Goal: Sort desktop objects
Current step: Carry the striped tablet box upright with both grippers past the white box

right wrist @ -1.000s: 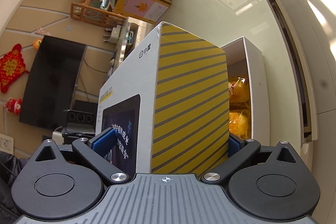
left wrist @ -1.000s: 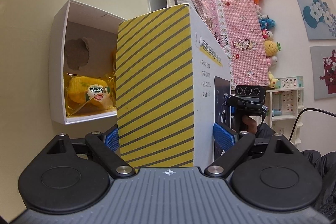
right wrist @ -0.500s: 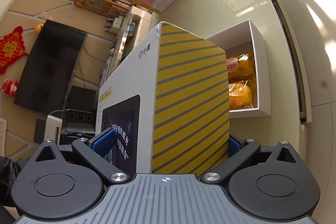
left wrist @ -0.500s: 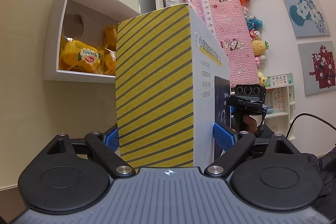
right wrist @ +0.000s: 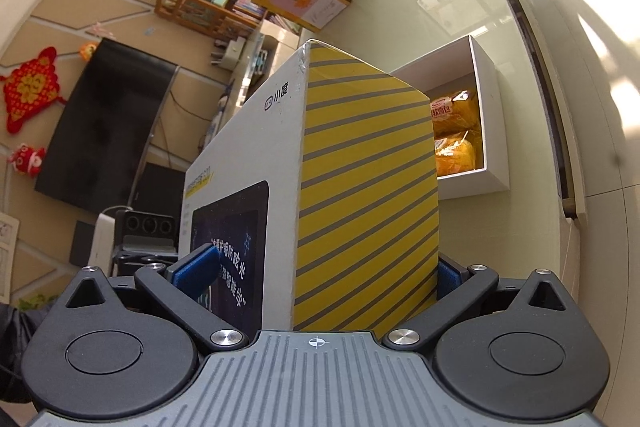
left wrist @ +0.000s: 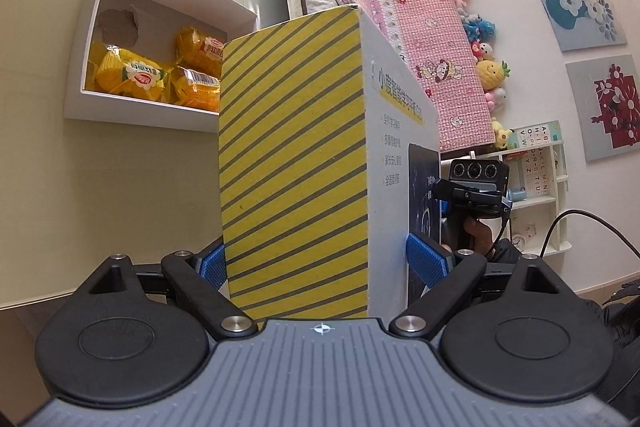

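Held from both ends: a tall product box (left wrist: 294, 163) with yellow-and-grey diagonal stripes on its narrow side and white faces printed with Chinese text and a dark screen picture. Left gripper (left wrist: 320, 263) clamped on it, blue pads (left wrist: 424, 261) pressed against the two broad faces, striped edge facing the camera. Right gripper (right wrist: 316, 271) likewise clenched on the same box (right wrist: 366, 187), one blue pad (right wrist: 196, 267) flat on the screen picture, the other tucked behind the striped side. Beyond the box, an open white carton (left wrist: 80, 67) on the pale glossy surface, holding several yellow snack packets (left wrist: 128, 75); same carton (right wrist: 490, 131) and packets (right wrist: 456, 131) partly hidden behind the box in the right wrist view. Past the left gripper, the other gripper's camera housing (left wrist: 476, 173) and a hand (left wrist: 478, 233) on its grip.
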